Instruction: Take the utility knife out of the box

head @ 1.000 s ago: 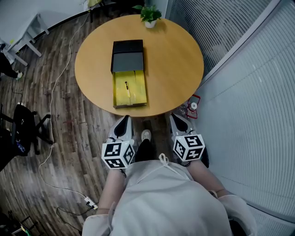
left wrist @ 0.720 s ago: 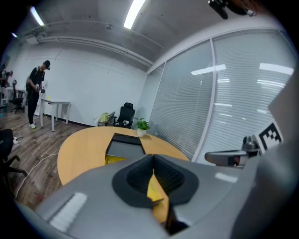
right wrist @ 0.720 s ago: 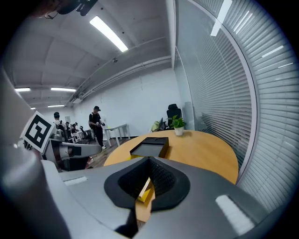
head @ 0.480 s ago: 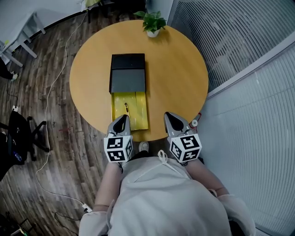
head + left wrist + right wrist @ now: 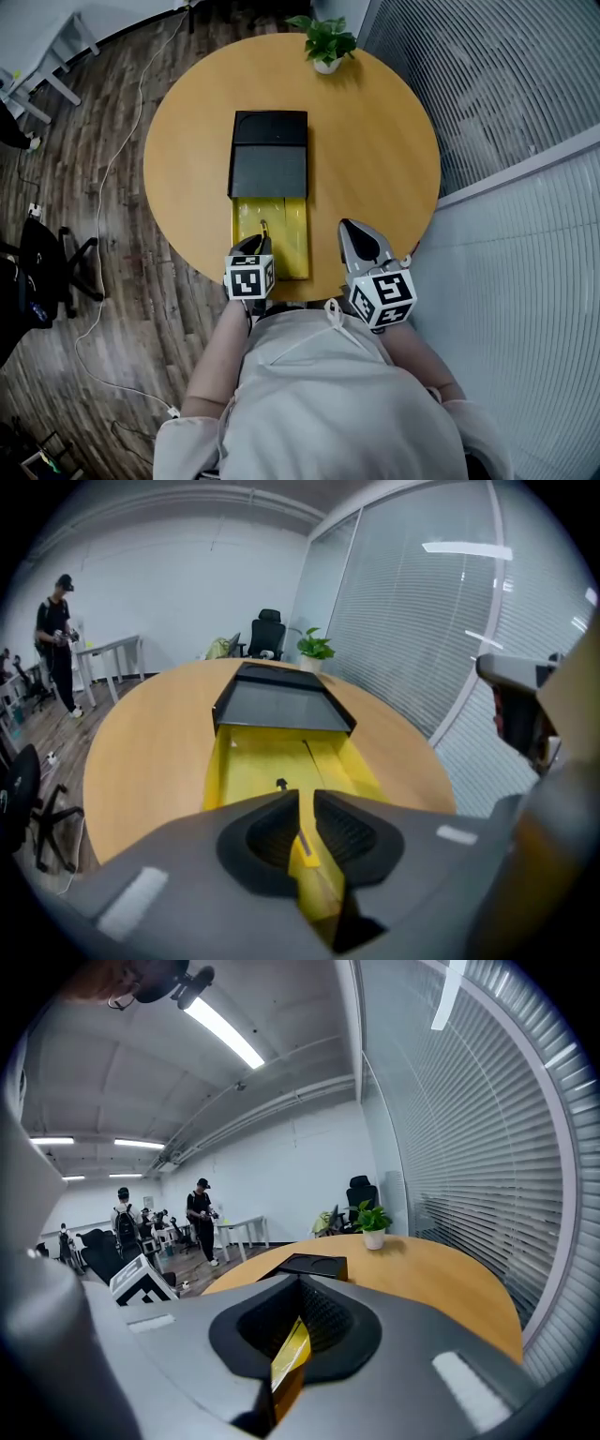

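A black box (image 5: 270, 159) lies on the round wooden table (image 5: 375, 122), its yellow tray (image 5: 295, 234) slid out toward me. The utility knife (image 5: 265, 229) lies lengthwise in the tray's left half, slim with a dark end (image 5: 280, 784). My left gripper (image 5: 251, 246) hangs over the tray's near end, pointing down at the knife. Its jaws have just been opening to a narrow gap (image 5: 300, 797) with nothing between them. My right gripper (image 5: 360, 232) hovers over bare table to the right of the tray, shut and empty (image 5: 300, 1281).
A potted plant (image 5: 326, 42) stands at the table's far edge. A slatted glass wall (image 5: 506, 84) runs close on the right. An office chair (image 5: 47, 272) and a cable (image 5: 112, 169) are on the wooden floor at left. People stand far back (image 5: 202, 1218).
Both grippers came forward from over the floor to over the table. The left one sank onto the tray's near end, tilted downward, and its jaws parted slightly.
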Available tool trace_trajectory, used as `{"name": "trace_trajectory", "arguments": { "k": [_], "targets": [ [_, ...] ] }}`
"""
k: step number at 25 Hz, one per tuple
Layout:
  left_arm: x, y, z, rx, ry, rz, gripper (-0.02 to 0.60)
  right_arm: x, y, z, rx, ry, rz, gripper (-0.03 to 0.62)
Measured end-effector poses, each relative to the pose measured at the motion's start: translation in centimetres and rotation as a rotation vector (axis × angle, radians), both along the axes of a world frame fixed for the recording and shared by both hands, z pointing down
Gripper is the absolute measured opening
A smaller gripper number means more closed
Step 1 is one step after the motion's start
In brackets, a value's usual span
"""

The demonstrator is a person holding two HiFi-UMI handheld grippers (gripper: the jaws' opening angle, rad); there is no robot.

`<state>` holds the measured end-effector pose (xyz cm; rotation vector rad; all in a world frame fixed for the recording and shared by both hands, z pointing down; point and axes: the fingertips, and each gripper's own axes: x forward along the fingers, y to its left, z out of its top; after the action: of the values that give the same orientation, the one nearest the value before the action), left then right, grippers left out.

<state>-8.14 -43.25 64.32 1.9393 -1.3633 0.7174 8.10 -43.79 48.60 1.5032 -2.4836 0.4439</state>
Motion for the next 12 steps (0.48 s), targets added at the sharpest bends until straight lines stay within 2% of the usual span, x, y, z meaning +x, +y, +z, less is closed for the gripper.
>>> {"name": "trace_trajectory", "arguments": {
  "k": [5,8,12],
  "targets": [
    [0.3,-1.8,2.5,-0.087,0.021,-0.028,0.118,-0.2,-1.3,0.8,-0.011,0.002,0.001,0.002],
    [0.6,-2.4,3.6,-0.112,-0.002,-0.022,0.143,-0.3,-1.7,1.5,-0.025,0.007,0.005,0.0],
    [0.0,-2.9,5.4,-0.154,-0.046,-0.062,0.177,-0.4,-2.0,2.3,-0.045,0.01,0.0,0.0]
  ]
}}
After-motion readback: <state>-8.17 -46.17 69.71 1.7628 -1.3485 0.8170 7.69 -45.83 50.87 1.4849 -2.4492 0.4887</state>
